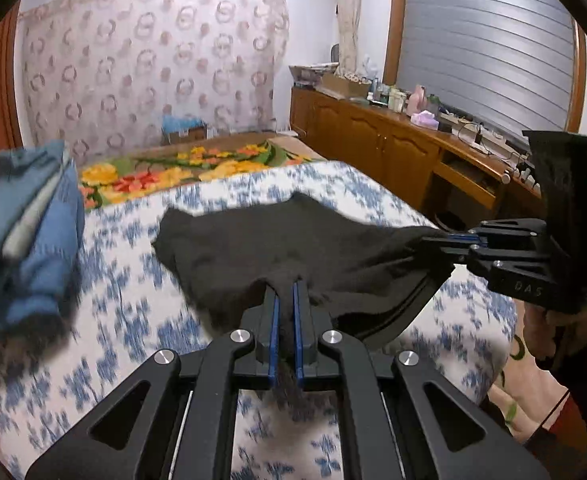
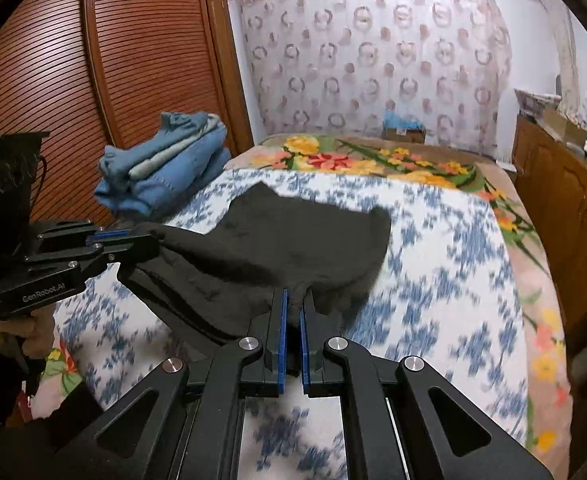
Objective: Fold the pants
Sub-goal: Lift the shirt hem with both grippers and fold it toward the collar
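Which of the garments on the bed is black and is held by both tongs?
The black pants, spread between the tongs; the folded blue clothes lie untouched.

Both grippers' fingers [image 1: 298, 312] clamped.

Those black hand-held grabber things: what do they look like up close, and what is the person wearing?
Each is matte black plastic with silver bolts and blue pads lining its two fingers. The left gripper reads "GenRobot.AI" on its side and the right gripper "DAS"; each carries a black box on top and has a pistol handle. A thin black cable hangs by the right hand. The left arm has a dark sleeve.
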A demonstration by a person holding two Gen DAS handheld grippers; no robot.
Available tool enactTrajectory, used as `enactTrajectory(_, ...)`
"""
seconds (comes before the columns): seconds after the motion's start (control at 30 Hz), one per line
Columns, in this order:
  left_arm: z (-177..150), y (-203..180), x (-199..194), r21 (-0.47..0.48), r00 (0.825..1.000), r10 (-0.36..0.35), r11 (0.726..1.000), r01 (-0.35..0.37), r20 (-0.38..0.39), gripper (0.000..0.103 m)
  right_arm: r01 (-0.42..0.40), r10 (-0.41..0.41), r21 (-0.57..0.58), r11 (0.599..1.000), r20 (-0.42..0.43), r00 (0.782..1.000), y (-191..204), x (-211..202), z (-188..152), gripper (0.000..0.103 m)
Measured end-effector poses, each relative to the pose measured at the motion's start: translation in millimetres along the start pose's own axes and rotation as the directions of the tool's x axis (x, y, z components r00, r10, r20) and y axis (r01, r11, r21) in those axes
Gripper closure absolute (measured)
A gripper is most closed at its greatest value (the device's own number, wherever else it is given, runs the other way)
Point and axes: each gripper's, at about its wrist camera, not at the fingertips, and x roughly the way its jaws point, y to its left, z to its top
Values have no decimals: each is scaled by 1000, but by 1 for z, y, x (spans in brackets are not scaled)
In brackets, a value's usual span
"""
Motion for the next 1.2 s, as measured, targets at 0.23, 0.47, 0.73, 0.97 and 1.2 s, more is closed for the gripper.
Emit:
enactTrajectory(0.23,-32,-2,0,-37,999,-22,999,21,-37,96,-14,15,31,999,-8,1000,9,-9,-24,98)
enactTrajectory(0.47,-43,0,3,-59,998,-29,998,26,-53,96,-8,9,43,999,-28,1000,10,-11,-46,98)
enactTrajectory(0.73,-48,-4,-4,-56,999,-21,998,18,-49,96,-18,20,64,998,-23,1000,11,-17,-55,98)
enactTrajectory(0.97,-58,-8,-12,-63,998,-30,998,27,-50,96,-34,35,75,997,-21,999,16,-26,-65,98)
enactTrajectory(1.2,-65,-12,-26,-61,998,-45,997,43,-43,96,-52,54,89,995,-14,998,20,-40,-74,98)
